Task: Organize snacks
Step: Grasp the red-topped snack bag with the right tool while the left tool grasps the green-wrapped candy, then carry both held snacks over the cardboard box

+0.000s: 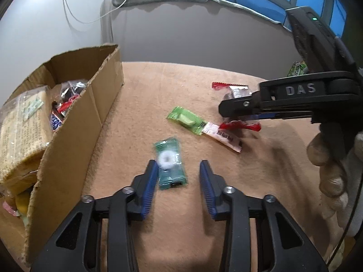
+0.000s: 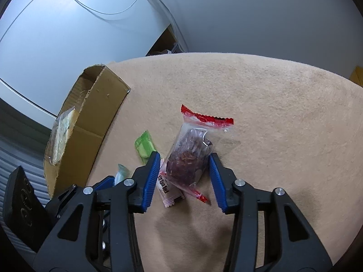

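Observation:
A dark green mint packet [image 1: 170,163] lies on the tan cloth between the fingers of my open left gripper [image 1: 179,168], close to the left finger. My right gripper [image 2: 184,161] is open around a clear red-edged packet with a dark snack [image 2: 189,156]; the packet sits between the pads, apart from the left pad, and I cannot tell if it touches the right one. A light green packet [image 1: 186,119] and a white-pink packet [image 1: 223,139] lie beside it. The right gripper [image 1: 233,111] also shows in the left wrist view.
An open cardboard box [image 1: 74,122] with several snacks stands on the left; it also shows in the right wrist view [image 2: 95,122]. A green packet [image 1: 297,68] peeks out at the far right. Tan cloth [image 2: 272,113] covers the table.

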Motion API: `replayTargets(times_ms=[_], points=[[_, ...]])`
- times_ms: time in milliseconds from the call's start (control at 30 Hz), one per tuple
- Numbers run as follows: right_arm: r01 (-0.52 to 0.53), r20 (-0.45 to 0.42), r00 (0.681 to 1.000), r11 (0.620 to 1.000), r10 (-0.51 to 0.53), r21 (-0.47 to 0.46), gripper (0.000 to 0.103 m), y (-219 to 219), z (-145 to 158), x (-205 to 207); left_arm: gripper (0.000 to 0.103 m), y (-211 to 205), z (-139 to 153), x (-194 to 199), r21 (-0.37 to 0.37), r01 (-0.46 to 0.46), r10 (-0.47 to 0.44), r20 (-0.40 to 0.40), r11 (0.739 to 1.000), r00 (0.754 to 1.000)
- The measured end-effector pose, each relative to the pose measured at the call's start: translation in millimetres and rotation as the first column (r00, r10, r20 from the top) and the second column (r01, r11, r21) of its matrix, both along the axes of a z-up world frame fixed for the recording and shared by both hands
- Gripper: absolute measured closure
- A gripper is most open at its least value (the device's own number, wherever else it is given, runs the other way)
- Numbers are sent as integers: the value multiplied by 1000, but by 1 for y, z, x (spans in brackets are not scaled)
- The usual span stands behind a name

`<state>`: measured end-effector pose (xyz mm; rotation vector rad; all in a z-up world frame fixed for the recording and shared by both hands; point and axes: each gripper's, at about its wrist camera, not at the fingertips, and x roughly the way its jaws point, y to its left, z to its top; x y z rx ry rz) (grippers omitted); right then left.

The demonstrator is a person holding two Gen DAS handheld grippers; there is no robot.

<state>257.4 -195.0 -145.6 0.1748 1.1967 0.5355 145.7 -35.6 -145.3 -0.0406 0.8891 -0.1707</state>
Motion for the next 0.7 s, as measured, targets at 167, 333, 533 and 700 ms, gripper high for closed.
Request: replayTargets(times_ms=[167, 333, 533, 700], points=[[-7, 13, 1000, 1000, 7, -4, 59, -2, 1, -3, 81, 4, -1, 3, -7, -13, 13, -2, 1000, 1000], [-4, 28, 1000, 1000, 4, 2, 64, -7, 5, -7, 81, 2, 0, 1, -2, -10, 10, 4, 1000, 1000], [-5, 44, 999, 1000, 5, 11, 65, -13, 10, -12, 82, -1, 4, -3, 2, 5, -5, 19, 1000, 1000], [9, 63, 998, 1000, -11, 25, 65, -22, 19, -17, 82, -3, 15, -11, -14, 17, -17, 53, 1000, 998]])
